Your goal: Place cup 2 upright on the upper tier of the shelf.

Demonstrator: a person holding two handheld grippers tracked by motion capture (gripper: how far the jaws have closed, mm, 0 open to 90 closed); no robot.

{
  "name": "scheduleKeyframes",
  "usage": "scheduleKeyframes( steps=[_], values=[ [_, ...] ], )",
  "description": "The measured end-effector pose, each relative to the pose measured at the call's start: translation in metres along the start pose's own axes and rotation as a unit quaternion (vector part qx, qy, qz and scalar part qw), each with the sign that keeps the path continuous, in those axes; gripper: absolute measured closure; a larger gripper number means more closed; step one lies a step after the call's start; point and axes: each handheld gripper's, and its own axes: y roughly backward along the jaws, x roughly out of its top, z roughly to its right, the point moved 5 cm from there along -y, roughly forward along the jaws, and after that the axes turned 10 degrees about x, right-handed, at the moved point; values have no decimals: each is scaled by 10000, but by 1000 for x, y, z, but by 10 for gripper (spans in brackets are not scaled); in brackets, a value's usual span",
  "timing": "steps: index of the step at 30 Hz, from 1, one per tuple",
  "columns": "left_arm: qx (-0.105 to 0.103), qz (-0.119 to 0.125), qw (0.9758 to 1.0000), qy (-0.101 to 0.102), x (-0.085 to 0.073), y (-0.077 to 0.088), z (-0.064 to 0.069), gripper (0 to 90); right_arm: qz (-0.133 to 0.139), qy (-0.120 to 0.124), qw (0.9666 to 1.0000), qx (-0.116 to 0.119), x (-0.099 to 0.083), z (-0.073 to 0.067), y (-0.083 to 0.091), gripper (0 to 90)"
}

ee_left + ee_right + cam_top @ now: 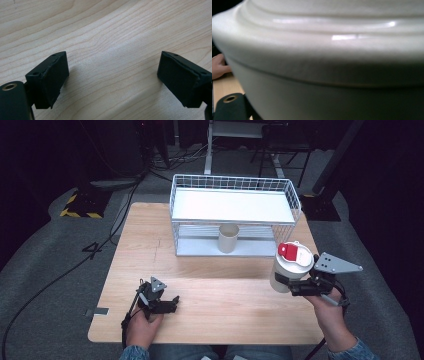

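Now the right claw (pixel 292 286) grips the white lidded cup (pixel 290 267) by its side, lifted off the surface (pixel 210 290) near the wire rack (pixel 235 215). Keeping it upright and clearing the rack's rim would seem wise. Left claw (pixel 167 306) rests wide, empty.

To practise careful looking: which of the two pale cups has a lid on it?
The cup held in the right gripper, with a white lid and red tab. The cup on the rack's lower shelf stands open.
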Motion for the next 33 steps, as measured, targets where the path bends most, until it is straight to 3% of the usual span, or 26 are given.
scheduleKeyframes(
  steps=[16, 21, 33],
  values=[
    [55, -6, 10000, 60, 1, -1, -1, 110, 54, 98, 9999, -90, 51, 20, -16, 126],
    [74, -40, 9999, 84, 2, -3, -1, 97, 20, 174, 9998, -63, 67, 25, -27, 126],
    [101, -45, 9999, 86, 3, -4, -2, 84, 60, 72, 9999, -39, 103, 42, -55, 126]
  ],
)
